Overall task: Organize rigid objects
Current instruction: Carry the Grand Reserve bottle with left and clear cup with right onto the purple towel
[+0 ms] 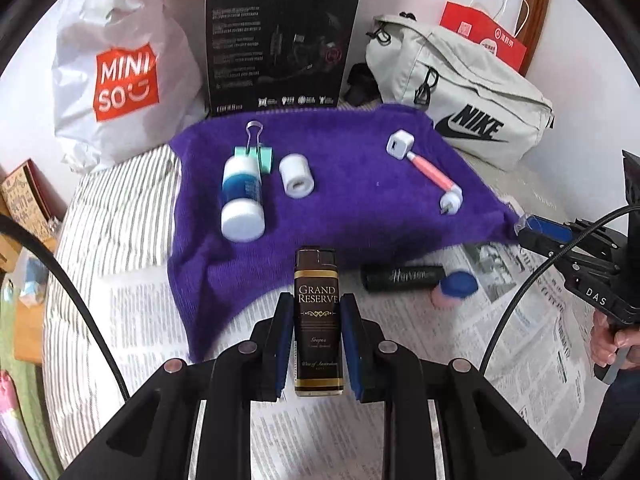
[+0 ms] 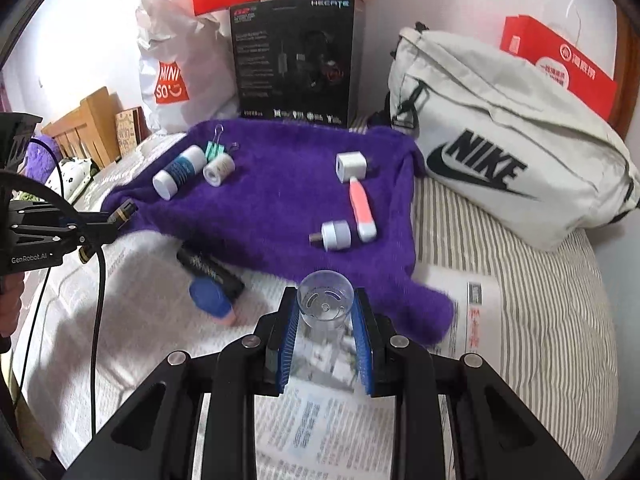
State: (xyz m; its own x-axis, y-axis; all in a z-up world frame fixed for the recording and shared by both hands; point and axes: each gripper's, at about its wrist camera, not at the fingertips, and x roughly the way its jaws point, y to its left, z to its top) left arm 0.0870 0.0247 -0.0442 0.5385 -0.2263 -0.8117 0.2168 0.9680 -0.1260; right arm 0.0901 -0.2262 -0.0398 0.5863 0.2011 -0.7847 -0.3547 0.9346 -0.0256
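My left gripper and right gripper are black linkage frames with round silver pivot screws, blue ribbed finger pads, black cables, white "DAS" and "GenRobot.AI" lettering on the sides.

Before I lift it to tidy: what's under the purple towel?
Under the purple towel newspaper and striped bedding show at its edges; anything beneath its middle is covered.

Brown lighter: upright, "Grand Reserve" label, clamped between pads.
Clear plastic cup: gripped, open end facing camera.
Black tube: lying on newspaper beside blue-capped item.
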